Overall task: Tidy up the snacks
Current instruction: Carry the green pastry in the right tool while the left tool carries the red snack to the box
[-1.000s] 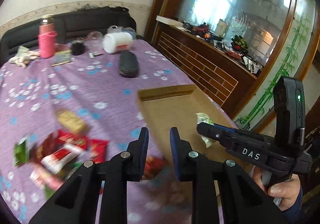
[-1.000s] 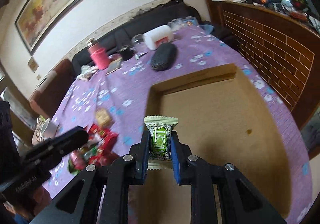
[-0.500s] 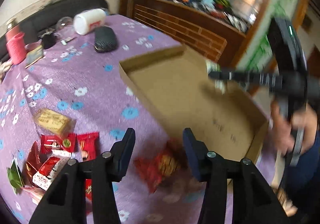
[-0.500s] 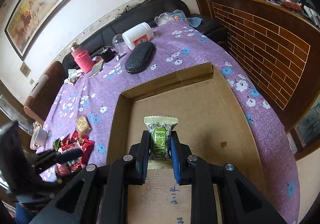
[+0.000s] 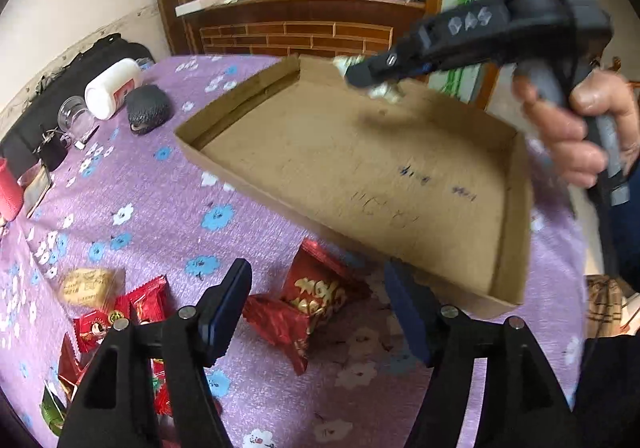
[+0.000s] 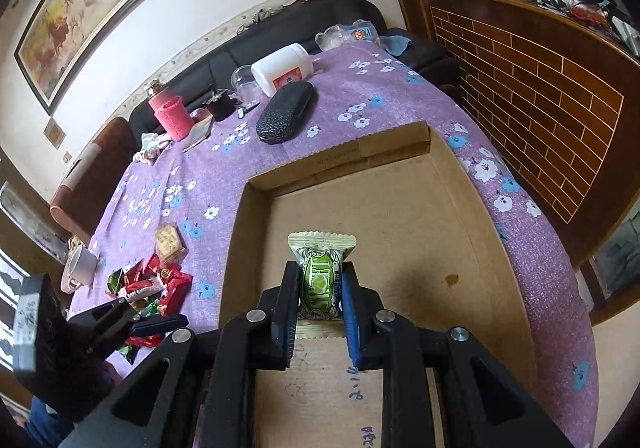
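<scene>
Matt brown cardboard tray (image 6: 452, 216), corrugated at the far wall. Woven purple floral tablecloth (image 5: 152, 204), slightly rough. Glossy red foil packet (image 5: 308, 304), crinkled, lower centre. Shiny green-and-white plastic wrapper (image 6: 321, 280). Pebbled black case (image 6: 285, 112). Polished wood panelling (image 6: 532, 88), upper right.

Counter cloth (image 6: 280, 176) is showing purple with white and blue flower print. Cardboard tray (image 6: 472, 208) on it is reading plain tan, blue pen scribbles on its floor. Snack (image 6: 320, 280) over the tray is showing a green label on a cream wrapper. Packets (image 6: 160, 288) left of the tray are reading mostly red, some green; one red-and-gold packet (image 5: 312, 300) is lying just beside the tray's near edge. Beyond the tray: case (image 6: 286, 112) is showing black and textured, jar (image 6: 282, 68) white with a red label, bottle (image 6: 170, 114) pink.
</scene>
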Demonstrator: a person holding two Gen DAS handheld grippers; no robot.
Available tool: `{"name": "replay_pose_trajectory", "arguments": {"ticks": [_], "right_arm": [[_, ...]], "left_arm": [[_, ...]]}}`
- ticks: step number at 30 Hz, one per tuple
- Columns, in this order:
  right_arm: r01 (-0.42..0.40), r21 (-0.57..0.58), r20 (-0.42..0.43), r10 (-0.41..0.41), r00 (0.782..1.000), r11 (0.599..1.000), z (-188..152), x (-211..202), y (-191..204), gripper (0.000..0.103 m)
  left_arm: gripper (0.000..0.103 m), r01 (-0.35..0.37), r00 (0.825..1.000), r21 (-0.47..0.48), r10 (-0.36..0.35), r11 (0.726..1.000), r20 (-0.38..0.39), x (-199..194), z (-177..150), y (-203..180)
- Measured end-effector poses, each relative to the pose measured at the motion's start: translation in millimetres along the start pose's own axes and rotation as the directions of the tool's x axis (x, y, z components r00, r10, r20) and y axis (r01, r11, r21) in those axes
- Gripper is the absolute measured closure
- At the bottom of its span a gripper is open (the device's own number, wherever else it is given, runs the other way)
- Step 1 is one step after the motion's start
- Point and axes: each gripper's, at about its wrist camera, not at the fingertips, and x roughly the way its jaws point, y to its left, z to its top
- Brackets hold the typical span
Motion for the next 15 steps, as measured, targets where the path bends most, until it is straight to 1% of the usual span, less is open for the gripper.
{"name": "replay_pose_trajectory", "arguments": {"ticks": [2,3,4,6,9,12,13,15], "right_arm": [[0.004,0.001,-0.002,-0.004,1.000,1.000,0.0,0.8,-0.3,0.082],[0.007,0.001,-0.003,-0.007,1.000,1.000,-0.3,1.2,-0.4,0.082],[0.007,-0.001,-0.006,-0.007,1.000,1.000,-0.5,2.0,0.0,0.082],[0.009,-0.004,-0.007,-0.009,1.000,1.000,-0.7,2.6,1.3,0.082],[0.012,-0.007,-0.009,-0.012,1.000,1.000,-0.4,4.3,2.8,0.082],[0.026,-0.011,-0.011,-0.026,1.000,1.000,1.5,7.6,2.9,0.082],[0.032,-0.009,-0.015,-0.032,0.999,0.999,2.4,9.7,1.1,0.082],[0.041,-0.007,-0.024,-0.041,0.999,0.999,4.0,13.7,-2.1,0.082]], "left_arm": [[0.045,-0.026,0.999,-0.005,0.026,1.000,-0.029,8.9,-5.6,3.4],[0.051,-0.021,0.999,-0.013,0.020,1.000,-0.038,11.9,-8.9,5.3],[0.059,-0.018,0.999,-0.034,0.017,0.999,-0.041,14.5,-13.5,9.1],[0.063,0.000,1.000,-0.097,-0.002,0.995,-0.018,13.0,-19.6,15.6],[0.065,-0.071,0.997,-0.136,0.070,0.988,-0.012,11.2,-22.4,14.8],[0.066,-0.114,0.993,-0.175,0.113,0.978,-0.013,8.0,-23.0,14.7],[0.066,-0.120,0.993,-0.188,0.122,0.975,-0.006,5.3,-21.5,16.3],[0.066,-0.094,0.995,-0.218,0.101,0.971,0.018,-2.5,-15.7,21.2]]}}
